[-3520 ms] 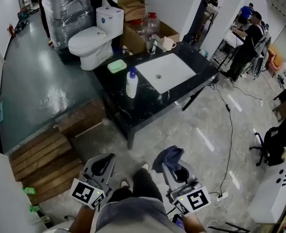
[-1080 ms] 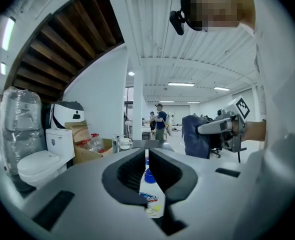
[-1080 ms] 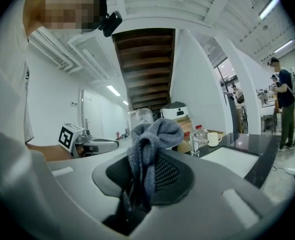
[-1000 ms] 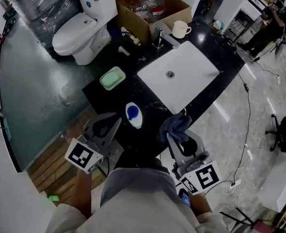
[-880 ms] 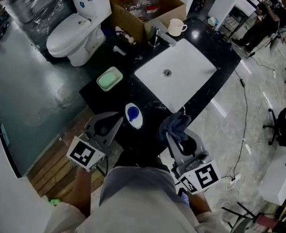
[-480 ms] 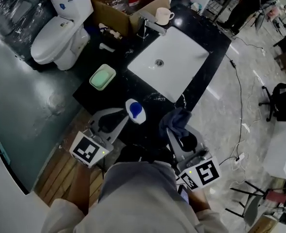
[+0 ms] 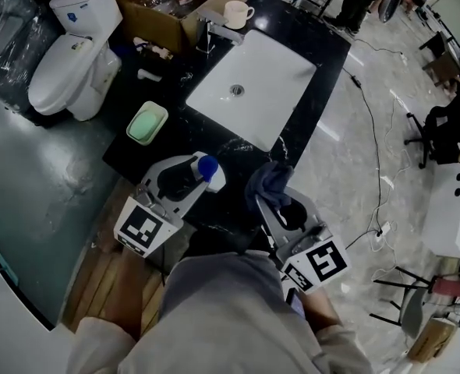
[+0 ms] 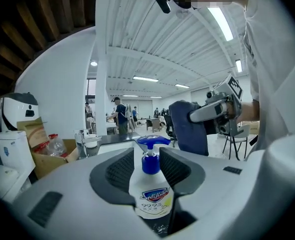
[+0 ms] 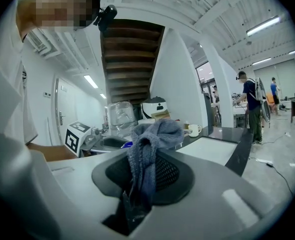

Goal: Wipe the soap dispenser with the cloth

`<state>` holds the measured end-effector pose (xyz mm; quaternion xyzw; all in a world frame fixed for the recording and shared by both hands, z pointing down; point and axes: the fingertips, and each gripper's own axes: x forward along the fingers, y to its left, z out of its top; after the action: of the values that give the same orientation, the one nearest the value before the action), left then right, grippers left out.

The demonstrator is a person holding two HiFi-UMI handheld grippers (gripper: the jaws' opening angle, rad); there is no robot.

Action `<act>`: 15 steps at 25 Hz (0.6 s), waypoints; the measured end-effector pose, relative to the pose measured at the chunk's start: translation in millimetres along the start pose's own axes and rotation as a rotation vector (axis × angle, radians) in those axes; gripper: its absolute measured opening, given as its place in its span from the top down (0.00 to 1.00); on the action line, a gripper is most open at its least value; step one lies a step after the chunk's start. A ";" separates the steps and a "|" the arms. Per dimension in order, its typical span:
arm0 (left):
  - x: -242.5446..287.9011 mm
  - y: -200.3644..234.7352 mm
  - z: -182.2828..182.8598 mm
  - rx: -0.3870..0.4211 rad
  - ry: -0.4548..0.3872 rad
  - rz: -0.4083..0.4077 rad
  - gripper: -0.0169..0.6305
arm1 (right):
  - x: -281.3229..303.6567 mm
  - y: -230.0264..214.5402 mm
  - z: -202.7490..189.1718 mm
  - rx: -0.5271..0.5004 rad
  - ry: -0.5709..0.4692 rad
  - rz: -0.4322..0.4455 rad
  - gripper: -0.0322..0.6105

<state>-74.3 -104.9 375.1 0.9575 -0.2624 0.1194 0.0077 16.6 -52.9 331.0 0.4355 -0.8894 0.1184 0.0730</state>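
Observation:
The soap dispenser (image 7: 208,167), a white bottle with a blue pump, stands at the near edge of the black counter (image 7: 316,49). My left gripper (image 7: 201,174) is level around it, its jaws opening with the dispenser (image 8: 150,191) upright between them and the pads not pressing on it. My right gripper (image 7: 275,202) is just to its right, shut on a grey-blue cloth (image 7: 266,181) that bunches up above the jaws. In the right gripper view the cloth (image 9: 150,144) hangs out of the shut jaws. The cloth (image 8: 187,126) is apart from the bottle.
A white sink (image 7: 253,84) is set in the counter, with a faucet (image 7: 214,28) and a mug (image 7: 236,12) behind it. A green soap dish (image 7: 146,123) lies at the counter's left. A toilet (image 7: 62,61) and a cardboard box (image 7: 175,10) stand beyond.
Both grippers came in lower and closer to the counter. The left gripper moved right from beside the dispenser until the bottle stood between its jaws, which have opened.

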 end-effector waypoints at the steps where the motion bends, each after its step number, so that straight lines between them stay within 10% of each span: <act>1: 2.4 -0.3 0.6 0.001 -0.005 -0.005 0.76 | 2.5 0.4 0.3 -0.005 0.001 0.006 0.84; 15: 11.0 -15.7 0.7 0.013 0.030 -0.052 0.75 | 35.2 -15.5 0.6 0.002 0.001 0.074 0.84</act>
<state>-57.0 -96.9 377.8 0.9621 -0.2367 0.1353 0.0083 7.5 -88.9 341.0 0.4021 -0.9048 0.1223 0.0687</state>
